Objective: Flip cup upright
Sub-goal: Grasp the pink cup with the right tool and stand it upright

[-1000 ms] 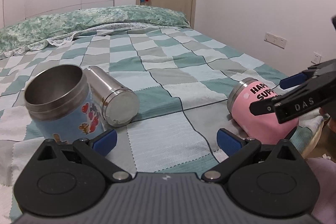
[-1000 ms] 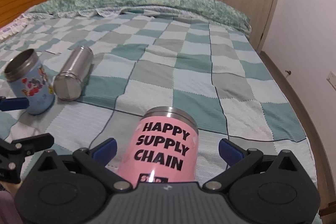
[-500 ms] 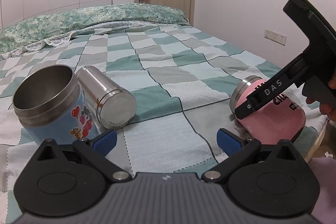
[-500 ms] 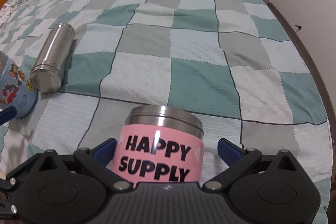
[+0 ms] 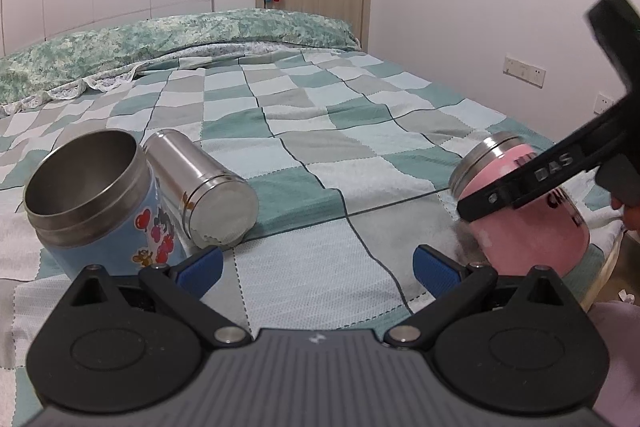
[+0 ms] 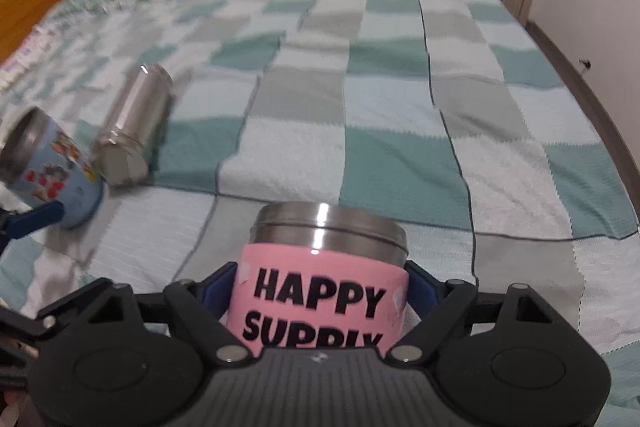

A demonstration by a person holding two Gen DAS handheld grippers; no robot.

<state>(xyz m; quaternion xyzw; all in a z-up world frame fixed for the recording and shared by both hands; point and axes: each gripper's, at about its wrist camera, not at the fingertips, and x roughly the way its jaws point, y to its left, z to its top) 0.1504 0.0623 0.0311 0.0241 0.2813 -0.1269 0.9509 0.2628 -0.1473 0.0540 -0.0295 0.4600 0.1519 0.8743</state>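
Pink cup (image 6: 320, 303) lies on its side on the bed (image 6: 400, 167), steel rim pointing away from the right tongs (image 6: 322, 287), which seem clamped on its body. Left tongs (image 5: 316, 263) gape apart, well off it.

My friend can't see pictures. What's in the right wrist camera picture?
The right gripper is shut on a pink cup labelled HAPPY SUPPLY, lying on a green checkered blanket. Far left, a blue cartoon cup sits beside a steel canister lying on its side.

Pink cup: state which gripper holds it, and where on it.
The right gripper is shut on the pink cup, fingers on opposite sides of its labelled body below the steel rim. The left gripper is open, holding nothing.
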